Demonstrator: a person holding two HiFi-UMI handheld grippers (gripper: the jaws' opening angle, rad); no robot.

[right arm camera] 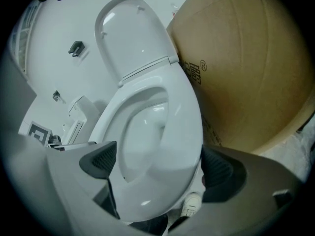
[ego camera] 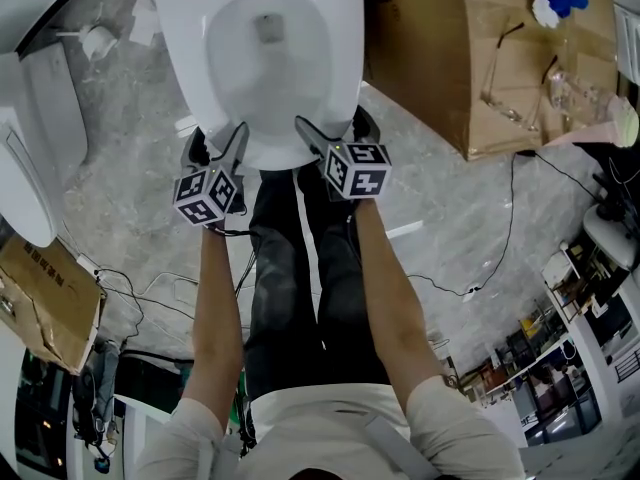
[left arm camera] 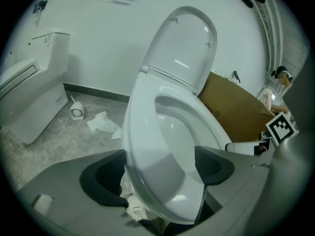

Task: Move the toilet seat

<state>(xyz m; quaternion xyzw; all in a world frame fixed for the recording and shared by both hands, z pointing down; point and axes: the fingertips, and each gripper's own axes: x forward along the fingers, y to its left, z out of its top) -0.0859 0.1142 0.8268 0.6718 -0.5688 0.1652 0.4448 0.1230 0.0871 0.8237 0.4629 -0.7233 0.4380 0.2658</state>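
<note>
Grey marbled floor [ego camera: 130,198] fills the room, with a white wall behind. On it stand a white ceramic toilet bowl [ego camera: 265,68], a large brown cardboard box [ego camera: 450,58] just to its right, and a second white toilet [ego camera: 35,138] well off to the left. A white paper roll [left arm camera: 76,112] and crumpled white tissue [left arm camera: 103,123] lie on the floor between the two toilets.

The person stands at the front of the bowl, both bare forearms stretched forward and down, side by side. The left forearm [ego camera: 218,298] and the right forearm [ego camera: 385,288] each end in a grey claw with a black-and-white marker cube on top.

The bowl shows a greyish outlet [ego camera: 270,28] at its far end. The white oval lid [left arm camera: 187,48] is raised and leans back toward the wall.

The white plastic toilet seat [left arm camera: 142,146] lies down on the bowl's rim. The left claw [left arm camera: 157,168] is released, its dark pads spread wide on either side of the seat's front-left curve. The right claw [right arm camera: 157,166] is likewise released, with its pads on either side of the seat's front-right curve. Whether any pad touches the seat cannot be told. From the head view both claws sit at the near edge of the seat and point toward the bowl.
</note>
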